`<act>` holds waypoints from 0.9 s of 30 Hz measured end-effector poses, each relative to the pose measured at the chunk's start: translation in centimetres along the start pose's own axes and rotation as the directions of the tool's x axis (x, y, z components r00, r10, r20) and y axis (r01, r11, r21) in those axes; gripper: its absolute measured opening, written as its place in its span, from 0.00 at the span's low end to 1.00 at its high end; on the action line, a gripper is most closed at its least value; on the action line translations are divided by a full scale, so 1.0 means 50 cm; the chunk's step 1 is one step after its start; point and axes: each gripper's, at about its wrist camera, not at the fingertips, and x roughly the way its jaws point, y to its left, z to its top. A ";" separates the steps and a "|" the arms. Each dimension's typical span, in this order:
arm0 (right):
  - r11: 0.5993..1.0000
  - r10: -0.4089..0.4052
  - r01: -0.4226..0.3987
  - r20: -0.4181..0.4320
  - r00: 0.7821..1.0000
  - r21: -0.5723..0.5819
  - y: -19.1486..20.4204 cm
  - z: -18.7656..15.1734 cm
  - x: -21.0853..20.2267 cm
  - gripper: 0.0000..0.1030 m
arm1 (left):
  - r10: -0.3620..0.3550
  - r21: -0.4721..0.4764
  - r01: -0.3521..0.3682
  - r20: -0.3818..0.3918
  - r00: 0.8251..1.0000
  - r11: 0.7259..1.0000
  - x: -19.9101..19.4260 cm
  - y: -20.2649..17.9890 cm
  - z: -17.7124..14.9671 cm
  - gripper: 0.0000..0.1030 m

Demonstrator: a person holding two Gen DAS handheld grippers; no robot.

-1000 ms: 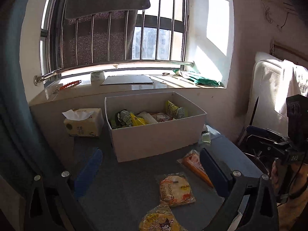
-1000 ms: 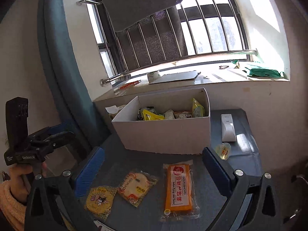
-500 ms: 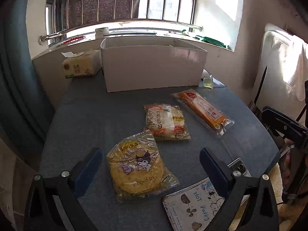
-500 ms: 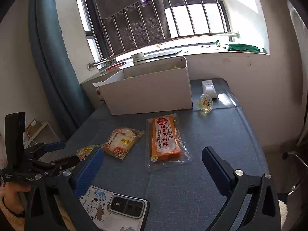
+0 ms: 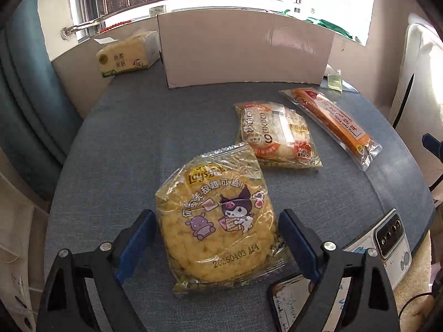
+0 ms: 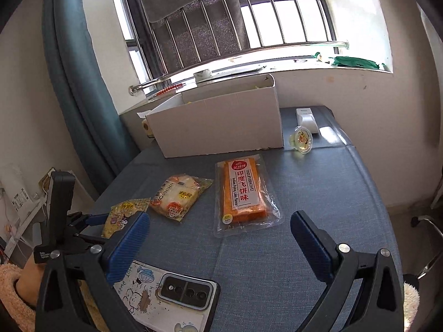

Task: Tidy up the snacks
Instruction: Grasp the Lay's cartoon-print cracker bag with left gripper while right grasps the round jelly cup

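Now the left claw (image 5: 217,231), its jaws just narrowing, straddles the yellow chip bag (image 5: 218,221) lying flat on the counter (image 5: 133,138) (pads not visibly pressing); the right claw (image 6: 220,240) hangs wide, empty.

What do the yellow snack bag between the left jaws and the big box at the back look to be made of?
Yellow snack bag: thin glossy plastic film, judging by its crinkles, glare and crimped toothed edge; a bumpy yellow snack shows through.
Box: matte white cardboard, probably corrugated; it has flat stiff walls with a faint fold line and a raw cut bottom edge.
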 end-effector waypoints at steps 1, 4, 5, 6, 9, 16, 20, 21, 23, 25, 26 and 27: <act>1.000 -0.002 0.002 0.000 1.000 0.003 -0.002 0.000 0.000 1.00 | -0.005 0.002 0.005 0.003 1.000 1.000 -0.004 0.001 0.002 0.77; 1.000 -0.004 0.004 -0.009 1.000 0.021 -0.012 -0.001 0.004 1.00 | -0.043 -0.009 0.043 0.017 0.999 0.999 -0.010 0.014 0.003 0.75; 1.000 -0.009 0.009 -0.011 1.000 0.027 -0.015 0.000 0.005 1.00 | -0.053 -0.011 0.054 0.026 0.998 0.998 -0.014 0.018 0.003 0.75; 0.999 -0.014 0.015 -0.013 1.000 0.030 -0.019 0.000 0.007 1.00 | -0.068 -0.016 0.068 0.036 0.997 0.998 -0.021 0.022 0.004 0.75; 0.999 -0.040 0.041 -0.019 0.999 0.030 -0.033 0.010 0.015 1.00 | -0.094 -0.033 0.096 0.077 0.993 0.995 -0.047 0.034 0.011 0.75; 0.990 -0.130 0.124 -0.078 0.988 -0.072 -0.098 0.106 0.107 1.00 | -0.143 -0.026 0.150 0.179 0.973 0.988 -0.123 0.049 0.024 0.75; 0.984 -0.154 0.142 -0.104 0.983 -0.111 -0.149 0.167 0.180 1.00 | -0.163 -0.037 0.173 0.189 0.968 0.984 -0.138 0.060 0.025 0.75; 0.985 -0.145 0.133 -0.120 0.982 -0.106 -0.164 0.182 0.199 1.00 | -0.171 -0.042 0.182 0.191 0.967 0.982 -0.140 0.063 0.025 0.75; 0.985 -0.153 0.140 -0.139 0.978 -0.100 -0.190 0.206 0.233 1.00 | -0.169 -0.050 0.182 0.191 0.967 0.982 -0.139 0.068 0.024 0.75; 0.976 -0.204 0.189 -0.156 0.966 -0.110 -0.211 0.223 0.268 1.00 | -0.168 -0.060 0.183 0.192 0.967 0.981 -0.138 0.072 0.026 0.75; 0.969 -0.233 0.215 -0.165 0.958 -0.118 -0.219 0.227 0.283 1.00 | -0.173 -0.066 0.188 0.192 0.966 0.980 -0.138 0.076 0.026 0.75; 0.963 -0.258 0.239 -0.173 0.950 -0.123 -0.226 0.230 0.297 1.00 | -0.176 -0.071 0.193 0.194 0.965 0.979 -0.137 0.078 0.027 0.75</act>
